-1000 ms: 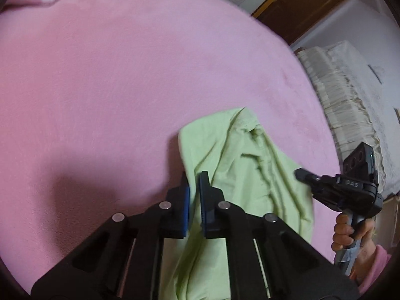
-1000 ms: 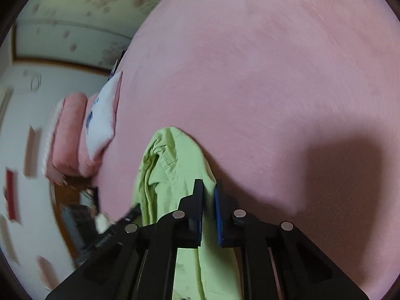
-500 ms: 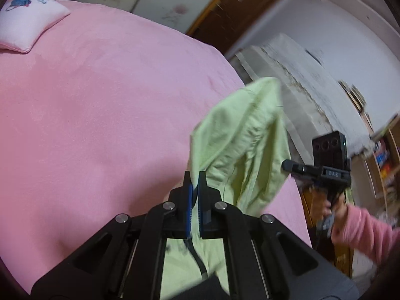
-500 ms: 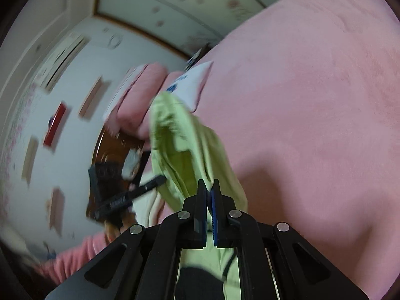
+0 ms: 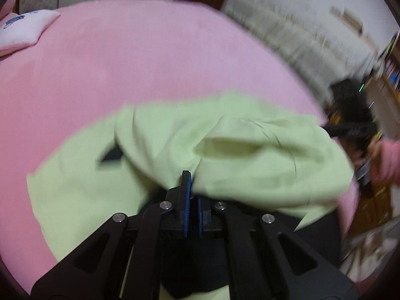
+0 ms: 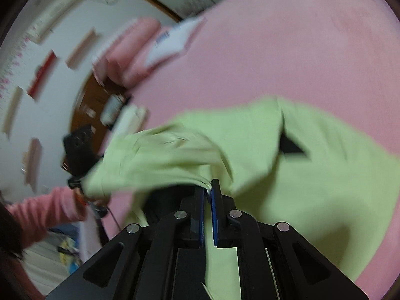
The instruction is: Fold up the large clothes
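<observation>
A large light-green garment [image 5: 225, 150] hangs stretched between my two grippers above the pink bed [image 5: 125, 62], blurred by motion. My left gripper [image 5: 191, 182] is shut on one edge of the cloth, which bunches right at its fingertips. Across the span, the other gripper [image 5: 350, 127] shows in a pink-sleeved hand. In the right wrist view my right gripper [image 6: 208, 187] is shut on the green garment [image 6: 275, 150], a fold pinched between its blue pads, and the left gripper [image 6: 80, 150] appears dark at the cloth's far end. A small dark triangular gap shows in the fabric.
A white pillow [image 5: 22, 30] lies at the head of the pink bed [image 6: 287, 50], next to folded pink bedding [image 6: 125, 50]. A white lace-covered piece of furniture [image 5: 300, 32] stands beside the bed. Shelves and a dark wooden door line the walls.
Both grippers have swung up and apart with the cloth. The garment, bunched and hanging narrow before, is now spread wide between them over the bed.
</observation>
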`<state>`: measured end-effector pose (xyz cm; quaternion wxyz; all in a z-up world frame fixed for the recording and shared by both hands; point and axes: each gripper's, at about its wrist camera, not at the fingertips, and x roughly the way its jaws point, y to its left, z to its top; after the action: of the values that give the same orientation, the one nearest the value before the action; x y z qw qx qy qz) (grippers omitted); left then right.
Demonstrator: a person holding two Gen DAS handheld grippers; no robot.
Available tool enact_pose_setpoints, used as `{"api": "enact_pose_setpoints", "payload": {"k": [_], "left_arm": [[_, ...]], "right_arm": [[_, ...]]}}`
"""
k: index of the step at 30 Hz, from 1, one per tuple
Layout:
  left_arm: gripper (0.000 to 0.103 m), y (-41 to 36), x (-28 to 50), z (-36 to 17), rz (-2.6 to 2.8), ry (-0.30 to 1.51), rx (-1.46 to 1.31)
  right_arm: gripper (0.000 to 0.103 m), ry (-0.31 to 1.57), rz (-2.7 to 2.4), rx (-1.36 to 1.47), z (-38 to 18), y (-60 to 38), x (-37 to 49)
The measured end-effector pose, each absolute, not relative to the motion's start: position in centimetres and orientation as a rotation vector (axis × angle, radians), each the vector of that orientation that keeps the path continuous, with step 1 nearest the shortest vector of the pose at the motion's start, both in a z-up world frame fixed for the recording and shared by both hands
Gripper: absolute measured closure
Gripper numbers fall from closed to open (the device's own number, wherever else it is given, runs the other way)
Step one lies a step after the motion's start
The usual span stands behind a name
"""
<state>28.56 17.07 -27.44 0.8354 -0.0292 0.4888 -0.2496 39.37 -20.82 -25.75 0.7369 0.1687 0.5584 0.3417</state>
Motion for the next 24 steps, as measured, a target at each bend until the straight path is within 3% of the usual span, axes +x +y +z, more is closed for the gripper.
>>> {"api": "enact_pose_setpoints", "payload": {"k": [6,8,10,12,13,14,21,22,23,24], "left_arm": [[0.098,15.2,24.1,-31.1,-0.433,1.036,0.212],[0.091,14.9,24.3,-30.9,-0.424,1.078,0.242],[0.050,14.6,26.5,-30.1,-0.398,1.168,0.265],[0.044,15.5,27.4,-29.2,-0.337,1.219,0.283],[0.044,16.0,27.1,-28.5,-0.319,1.225,0.287],[0.044,16.7,26.7,-27.5,-0.304,1.227,0.278],[0.044,18.0,23.9,-20.8,-0.198,1.064,-0.065],[0.047,17.1,23.9,-21.1,-0.197,1.063,-0.142],[0.051,16.1,23.8,-21.6,-0.209,1.069,-0.216],[0.066,15.1,24.6,-22.2,-0.212,1.078,-0.250]], "right_arm": [[0.095,1.259,0.639,0.158,-29.8,-17.8,35.5],[0.092,1.264,0.618,0.122,-29.4,-17.3,35.0],[0.088,1.285,0.608,0.082,-27.8,-17.4,34.9],[0.053,1.297,0.579,-0.024,-27.8,-17.9,34.9],[0.029,1.289,0.567,-0.073,-27.4,-17.7,34.7],[0.026,1.260,0.568,-0.109,-26.5,-17.9,34.3],[0.026,1.087,0.513,0.095,-19.0,-18.0,32.4],[0.028,1.060,0.509,0.183,-19.1,-17.6,32.1],[0.038,1.045,0.512,0.261,-19.1,-17.4,32.0],[0.047,1.040,0.510,0.311,-19.5,-16.0,32.1]]}}
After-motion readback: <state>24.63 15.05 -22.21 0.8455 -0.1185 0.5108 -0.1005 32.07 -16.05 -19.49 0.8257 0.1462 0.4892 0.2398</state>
